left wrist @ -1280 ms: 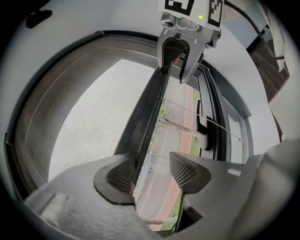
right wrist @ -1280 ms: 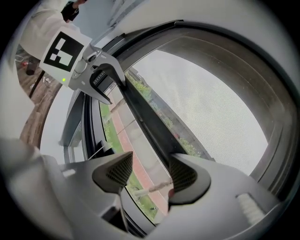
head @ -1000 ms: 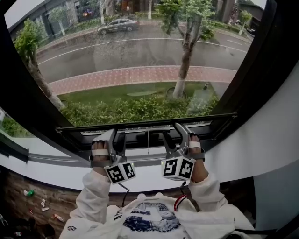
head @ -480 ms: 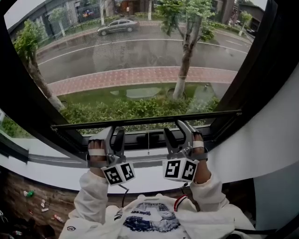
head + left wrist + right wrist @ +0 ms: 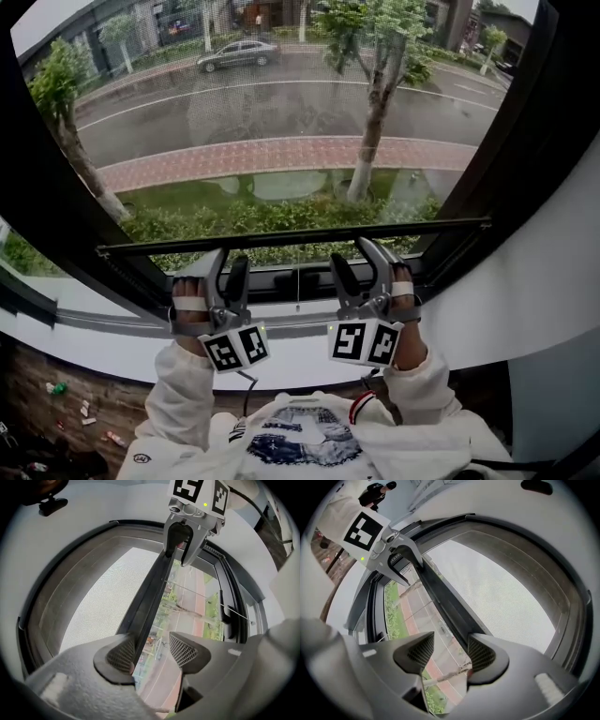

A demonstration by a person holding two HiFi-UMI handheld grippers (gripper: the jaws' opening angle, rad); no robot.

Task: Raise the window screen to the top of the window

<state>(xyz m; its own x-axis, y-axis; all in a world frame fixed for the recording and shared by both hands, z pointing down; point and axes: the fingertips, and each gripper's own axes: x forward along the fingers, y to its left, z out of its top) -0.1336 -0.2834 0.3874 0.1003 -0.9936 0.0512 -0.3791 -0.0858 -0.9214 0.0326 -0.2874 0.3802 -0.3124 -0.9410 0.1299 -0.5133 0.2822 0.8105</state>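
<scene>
The window screen is a grey mesh (image 5: 281,112) ending in a dark bottom bar (image 5: 300,233), which hangs level a short way above the lower window frame (image 5: 281,279). My left gripper (image 5: 228,264) and right gripper (image 5: 354,258) sit side by side just under that bar, pointing at the window. In the left gripper view the bar (image 5: 152,597) runs down to one pad (image 5: 123,653) of the left gripper (image 5: 152,651). The gap between the pads shows only the street. The right gripper (image 5: 446,652) looks the same: the bar (image 5: 445,606) meets one pad (image 5: 480,654). Both are open.
Black window frame surrounds the opening, with a white sill (image 5: 300,356) below and a white wall (image 5: 534,281) on the right. A thin cord (image 5: 298,286) hangs in the middle of the lower frame. Outside are trees, hedge and road.
The screen's bottom bar has risen, and both grippers have risen with it. The uncovered strip of window below the bar is taller.
</scene>
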